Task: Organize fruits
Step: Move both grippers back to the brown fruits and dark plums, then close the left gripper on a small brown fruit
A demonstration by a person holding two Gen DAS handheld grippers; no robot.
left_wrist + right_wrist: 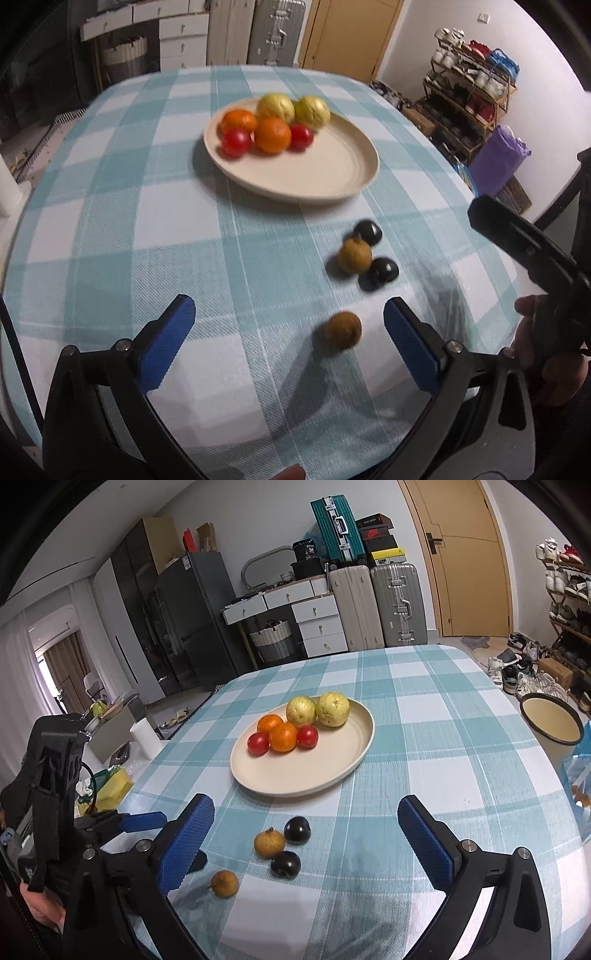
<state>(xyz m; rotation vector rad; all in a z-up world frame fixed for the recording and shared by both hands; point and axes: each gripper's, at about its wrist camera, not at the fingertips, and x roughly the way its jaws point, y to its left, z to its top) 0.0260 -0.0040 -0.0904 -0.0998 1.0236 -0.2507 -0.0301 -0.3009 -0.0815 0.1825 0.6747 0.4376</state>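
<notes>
On the checked tablecloth [443, 738] a cream plate [332, 771] holds six fruits at its far left part: two red tomatoes [258, 743], two oranges [283, 737] between and behind them, and two yellow-green guavas [332, 709] at the back rim. The rest of the plate is bare.

Nearer the cameras, off the plate, lie four loose fruits. In the right wrist view, from left to right: a lone brown fruit [225, 883] with a short stem, then a cluster of a second brown fruit [269, 844] touching two dark plums [297, 830], one behind and one in front of it.

The left gripper [290, 332] hangs over the cloth with its blue pads [166, 343] spread wide and nothing between them; the lone brown fruit lies on the cloth between the fingers, nearer the right pad, touching neither. This view is blurred by motion, so fruit detail is lost; the right wrist view is sharp and shows the stems.

The right gripper [306, 843] is also spread wide and holds nothing, with the cluster lying between and below its fingers. Only the right wrist view shows the fridge [192, 620], suitcases [376, 605] and a bucket [550, 731] beside the table; only the left wrist view shows a purple bag [498, 162] by the shoe rack [469, 96].
</notes>
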